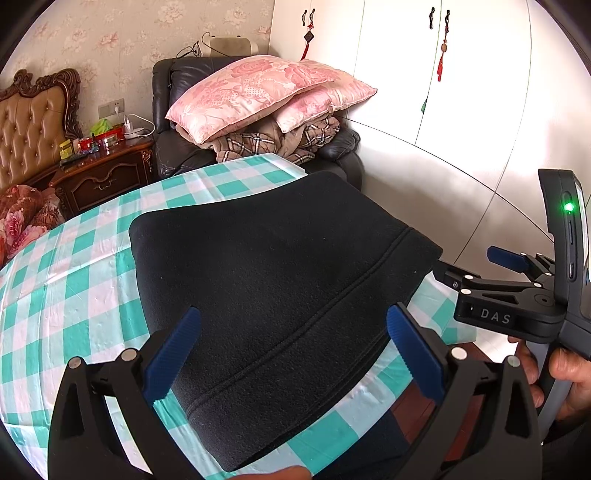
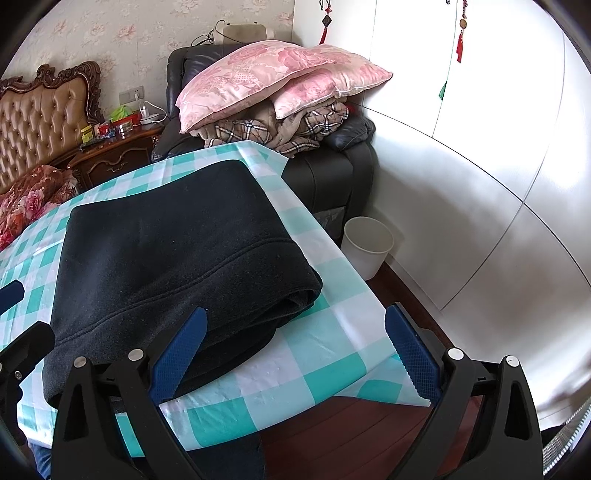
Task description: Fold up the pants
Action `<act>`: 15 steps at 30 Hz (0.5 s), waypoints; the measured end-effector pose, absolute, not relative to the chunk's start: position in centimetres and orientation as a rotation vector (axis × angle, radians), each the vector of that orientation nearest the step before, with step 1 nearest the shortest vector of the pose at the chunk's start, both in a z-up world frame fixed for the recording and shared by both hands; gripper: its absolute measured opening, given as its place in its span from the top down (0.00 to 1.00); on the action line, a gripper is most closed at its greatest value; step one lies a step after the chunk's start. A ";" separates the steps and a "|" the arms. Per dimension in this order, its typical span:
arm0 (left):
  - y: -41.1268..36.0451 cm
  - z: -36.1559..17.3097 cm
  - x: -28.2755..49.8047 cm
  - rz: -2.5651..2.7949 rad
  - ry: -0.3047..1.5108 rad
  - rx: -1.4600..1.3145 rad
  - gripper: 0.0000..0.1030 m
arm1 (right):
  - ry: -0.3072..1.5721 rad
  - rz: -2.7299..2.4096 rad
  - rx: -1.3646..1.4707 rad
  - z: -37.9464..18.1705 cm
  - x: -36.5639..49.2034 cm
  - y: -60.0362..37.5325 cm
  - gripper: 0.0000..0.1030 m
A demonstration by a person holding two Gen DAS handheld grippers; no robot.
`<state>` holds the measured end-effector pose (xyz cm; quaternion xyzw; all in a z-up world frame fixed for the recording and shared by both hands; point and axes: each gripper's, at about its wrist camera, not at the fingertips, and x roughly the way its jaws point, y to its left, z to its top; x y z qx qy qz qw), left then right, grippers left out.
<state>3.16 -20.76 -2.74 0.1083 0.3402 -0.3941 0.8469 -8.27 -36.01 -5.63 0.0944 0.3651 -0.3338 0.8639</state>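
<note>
a: from the left wrist we see the pants (image 1: 280, 295), folded into a dark block on the checked cloth (image 1: 74, 288). our left gripper (image 1: 293, 354) is spread wide above their near edge, gripping nothing.

b: from the right wrist the pants (image 2: 177, 251) lie in front of the pillows (image 2: 273, 77). our right gripper (image 2: 295, 354) is spread too, its left finger (image 2: 177, 354) at their near corner.

floral wallpaper (image 1: 110, 33), white wardrobe (image 1: 461, 74) (sunlit), dark armchair (image 2: 332, 173).
</note>
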 end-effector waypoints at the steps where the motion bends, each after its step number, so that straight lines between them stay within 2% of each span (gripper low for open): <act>1: -20.8 -2.7 3.2 -0.831 0.718 0.228 0.02 | 0.766 -0.699 0.197 -5.7 -8.2 -36.0 0.09; 15: -20.9 -2.6 3.4 -0.842 0.727 0.205 0.02 | 0.761 -0.690 0.211 -5.3 -8.1 -35.6 0.09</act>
